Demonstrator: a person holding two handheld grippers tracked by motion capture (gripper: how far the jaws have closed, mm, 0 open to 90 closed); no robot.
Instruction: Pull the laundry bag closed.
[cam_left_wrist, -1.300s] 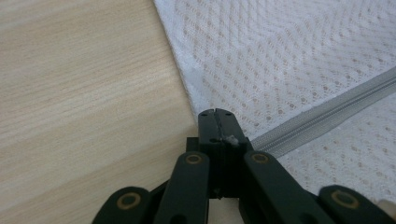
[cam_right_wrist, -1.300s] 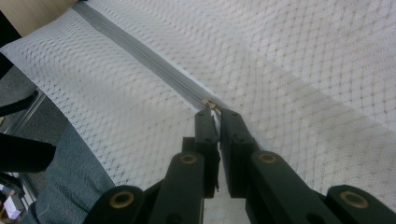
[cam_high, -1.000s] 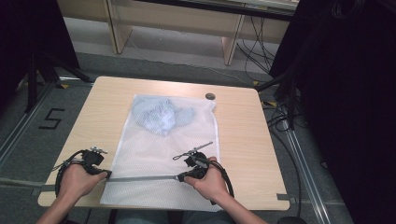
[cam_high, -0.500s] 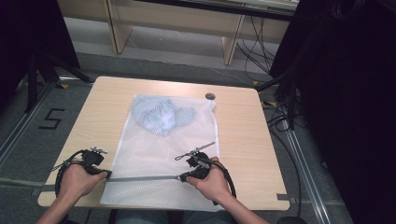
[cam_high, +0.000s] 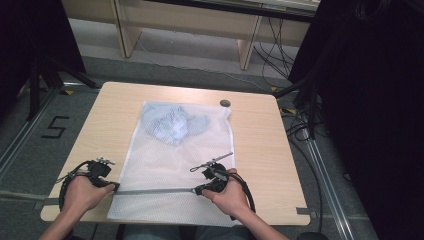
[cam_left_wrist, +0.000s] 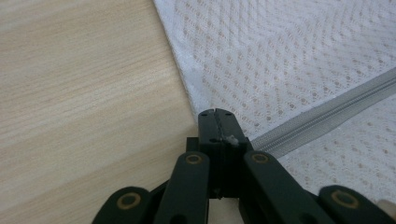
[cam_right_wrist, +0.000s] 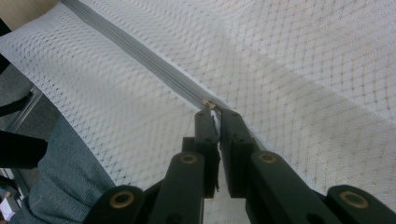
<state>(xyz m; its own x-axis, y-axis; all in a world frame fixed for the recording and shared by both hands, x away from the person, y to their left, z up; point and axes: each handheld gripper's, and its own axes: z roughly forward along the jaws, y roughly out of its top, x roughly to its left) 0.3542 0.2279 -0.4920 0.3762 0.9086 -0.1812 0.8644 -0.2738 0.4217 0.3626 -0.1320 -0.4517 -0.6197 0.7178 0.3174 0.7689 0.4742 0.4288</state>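
A white mesh laundry bag (cam_high: 180, 165) lies flat on the wooden table (cam_high: 255, 145), with a blue garment (cam_high: 172, 122) inside its far end. A grey zipper (cam_high: 155, 191) crosses the bag's near end. My left gripper (cam_high: 114, 187) is shut on the bag's left edge where the zipper (cam_left_wrist: 322, 116) ends; in the left gripper view its jaws meet at the left gripper's tip (cam_left_wrist: 215, 112). My right gripper (cam_high: 196, 190) is shut on the small metal zipper pull (cam_right_wrist: 208, 103), and the zipper tape (cam_right_wrist: 140, 56) runs away up-left from the right gripper's tip (cam_right_wrist: 215, 112).
A small dark round object (cam_high: 225, 103) sits near the table's far edge, just beyond the bag's far right corner. The bag's near end overhangs the table's front edge above a person's trouser leg (cam_right_wrist: 60, 186). Bare wood (cam_left_wrist: 84, 84) lies to the left of the bag.
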